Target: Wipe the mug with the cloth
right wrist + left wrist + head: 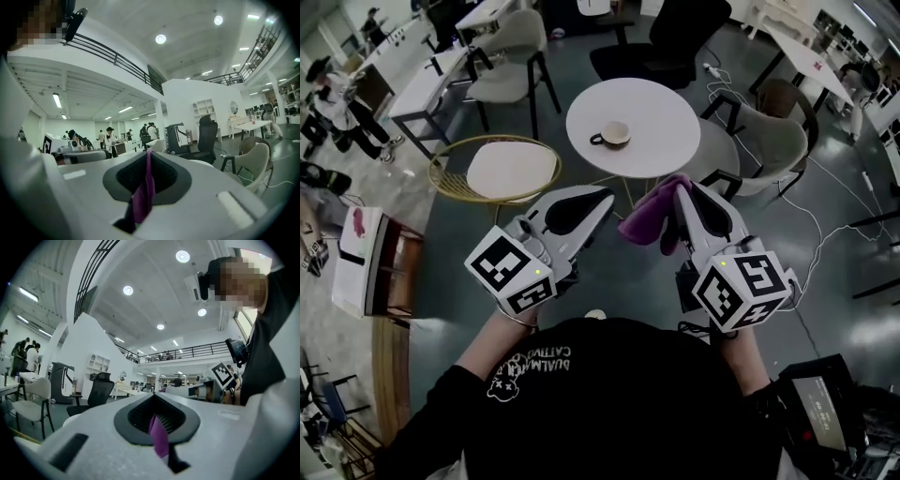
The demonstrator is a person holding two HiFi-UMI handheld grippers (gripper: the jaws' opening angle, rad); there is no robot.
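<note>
Round white table [661, 108], one cream mug [616, 133] standing alone near its middle, dark handle pointing left, dark grey floor [619, 281] under the table

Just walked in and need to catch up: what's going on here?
A person holds a gripper in each hand. The right gripper is shut on a purple cloth; the left gripper is shut too, with a purple strip between its jaws. The mug sits untouched on the round table ahead, so wiping has not begun.
</note>
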